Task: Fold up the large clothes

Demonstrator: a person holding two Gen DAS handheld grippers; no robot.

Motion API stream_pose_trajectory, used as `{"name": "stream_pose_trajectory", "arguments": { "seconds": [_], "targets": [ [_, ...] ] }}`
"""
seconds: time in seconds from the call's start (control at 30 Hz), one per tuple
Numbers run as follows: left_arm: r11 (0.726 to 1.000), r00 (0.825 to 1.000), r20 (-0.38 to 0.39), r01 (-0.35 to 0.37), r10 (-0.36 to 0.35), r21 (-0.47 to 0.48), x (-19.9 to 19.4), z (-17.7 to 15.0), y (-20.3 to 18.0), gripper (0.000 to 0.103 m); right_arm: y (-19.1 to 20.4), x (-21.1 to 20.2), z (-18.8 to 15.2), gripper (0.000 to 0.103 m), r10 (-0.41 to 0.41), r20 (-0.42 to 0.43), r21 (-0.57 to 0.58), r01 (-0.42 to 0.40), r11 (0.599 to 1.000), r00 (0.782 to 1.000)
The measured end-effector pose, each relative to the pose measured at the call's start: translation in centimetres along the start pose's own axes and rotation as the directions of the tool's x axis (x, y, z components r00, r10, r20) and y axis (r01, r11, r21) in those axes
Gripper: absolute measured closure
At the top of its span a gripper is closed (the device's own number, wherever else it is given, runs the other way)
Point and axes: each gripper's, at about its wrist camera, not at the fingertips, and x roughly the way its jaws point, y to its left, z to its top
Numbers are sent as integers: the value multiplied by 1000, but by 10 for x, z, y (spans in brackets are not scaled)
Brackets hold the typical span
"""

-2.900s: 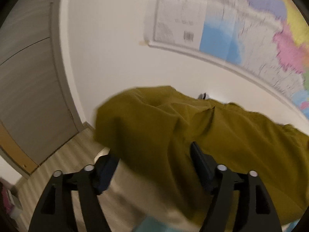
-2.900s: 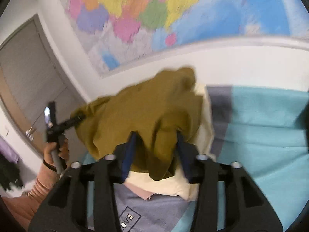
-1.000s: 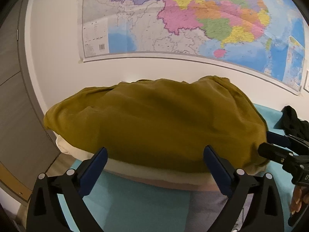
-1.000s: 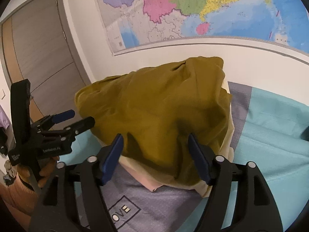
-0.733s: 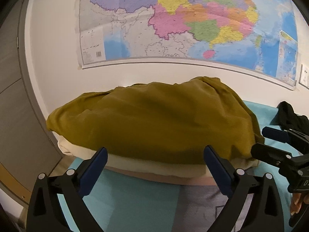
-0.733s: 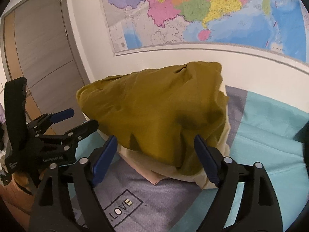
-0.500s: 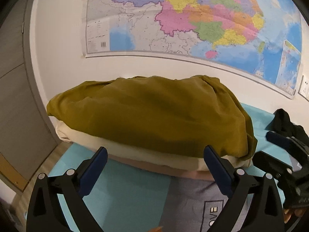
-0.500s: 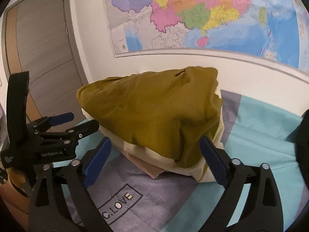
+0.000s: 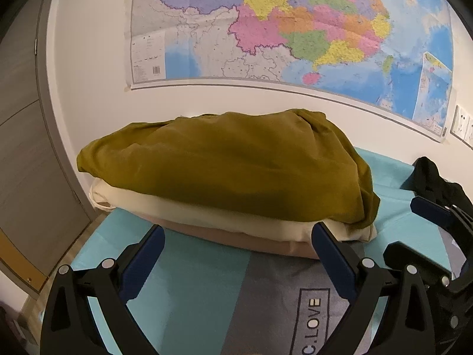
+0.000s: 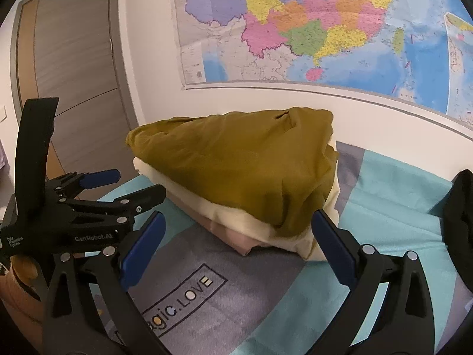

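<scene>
A folded olive-green garment (image 9: pixel 224 171) lies on top of a stack, over a cream piece (image 9: pixel 207 213) and a pinkish piece (image 9: pixel 236 238), at the far end of the bed by the wall. It also shows in the right wrist view (image 10: pixel 242 165). My left gripper (image 9: pixel 238 248) is open and empty, just short of the stack. My right gripper (image 10: pixel 236 236) is open and empty, also just short of the stack. The left gripper shows in the right wrist view (image 10: pixel 118 185). The right gripper shows at the right of the left wrist view (image 9: pixel 425 224).
The bed has a teal and grey cover (image 9: pixel 201 290) with printed letters (image 10: pixel 189 298). A black garment (image 9: pixel 434 180) lies to the right (image 10: pixel 459 213). A wall map (image 9: pixel 295 29) hangs behind. A grey door (image 10: pixel 74 68) stands at the left.
Both grippers let go of the olive garment, opened wide and drew back from the stack. The garment now lies flat on the pile.
</scene>
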Motion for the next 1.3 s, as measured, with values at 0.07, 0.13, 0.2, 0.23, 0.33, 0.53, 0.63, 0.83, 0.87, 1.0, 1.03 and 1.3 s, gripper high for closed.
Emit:
{"name": "stream_pose_trajectory", "arguments": {
  "seconds": [0.07,0.13,0.2,0.23,0.33,0.53,0.63,0.83,0.87,1.0,1.03,1.3],
  "targets": [
    [1000,1000,4,0,0,-5,-4,-1,-1,7,1,-2,-3,6,-4,-3,-2,4,1000,1000],
    [1000,1000,9,-6,6,-5,-7,-2,-2,7,2,-4,-5,6,-9,-5,-5,9,1000,1000],
    [1000,1000,15,-10,10,-2,-10,-3,-4,7,3,-6,-7,6,-8,-2,-2,8,1000,1000],
    [1000,1000,18,-11,11,0,-11,-4,-4,7,3,-8,-8,6,-8,1,1,8,1000,1000],
    [1000,1000,21,-11,11,1,-16,-7,-7,7,4,-12,-10,6,-9,15,8,9,1000,1000],
    [1000,999,29,-16,16,3,-23,-11,-10,7,4,-18,-14,6,-17,37,4,17,1000,999],
    [1000,999,31,-18,17,4,-26,-12,-12,7,4,-20,-15,6,-17,36,3,17,1000,999],
    [1000,999,37,-29,29,2,-31,-14,-11,7,5,-24,-17,6,-12,37,12,12,1000,999],
    [1000,999,38,-29,29,3,-31,-14,-11,7,5,-24,-17,6,-13,37,13,12,1000,999],
    [999,999,41,-37,36,6,-33,-15,-10,7,5,-26,-17,6,-8,40,16,7,1000,999],
    [999,999,39,-36,36,7,-34,-15,-10,7,5,-27,-17,6,-8,41,17,7,1000,999],
    [999,999,32,-39,39,0,-35,-18,-7,7,8,-31,-18,6,-7,40,14,6,1000,999]
  ]
}}
